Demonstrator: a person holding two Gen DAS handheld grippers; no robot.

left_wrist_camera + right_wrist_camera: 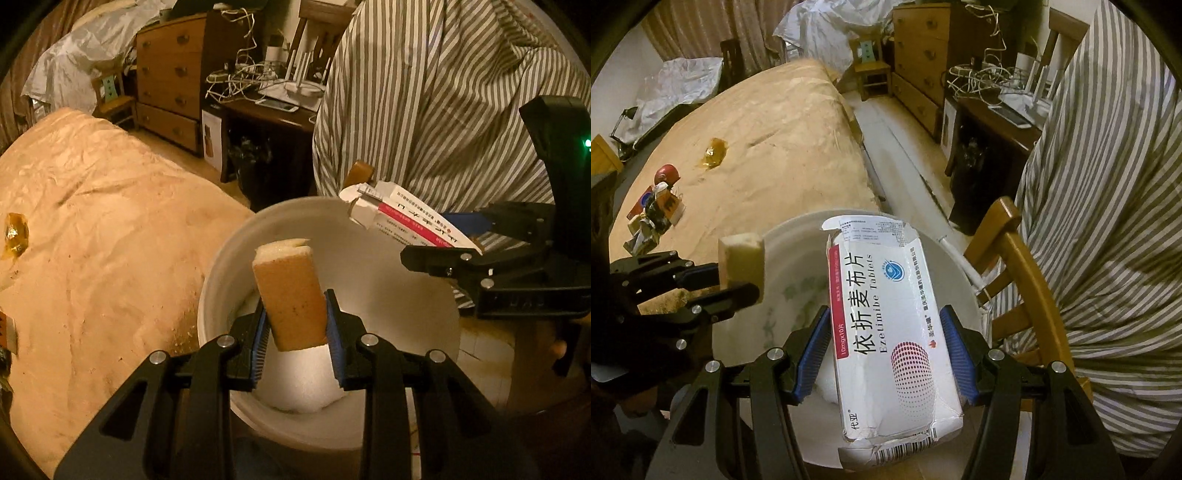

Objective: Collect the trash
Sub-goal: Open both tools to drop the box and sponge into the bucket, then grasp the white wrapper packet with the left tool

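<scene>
My left gripper is shut on a tan sponge block and holds it over a white basin. My right gripper is shut on a white tablet box, also above the basin. The right gripper with the box shows at the right of the left wrist view. The left gripper with the sponge shows at the left of the right wrist view. A white lump lies in the basin.
A bed with a tan cover lies to the left, with an amber wrapper and a pile of trash on it. A wooden chair, a person in a striped shirt and a dresser stand nearby.
</scene>
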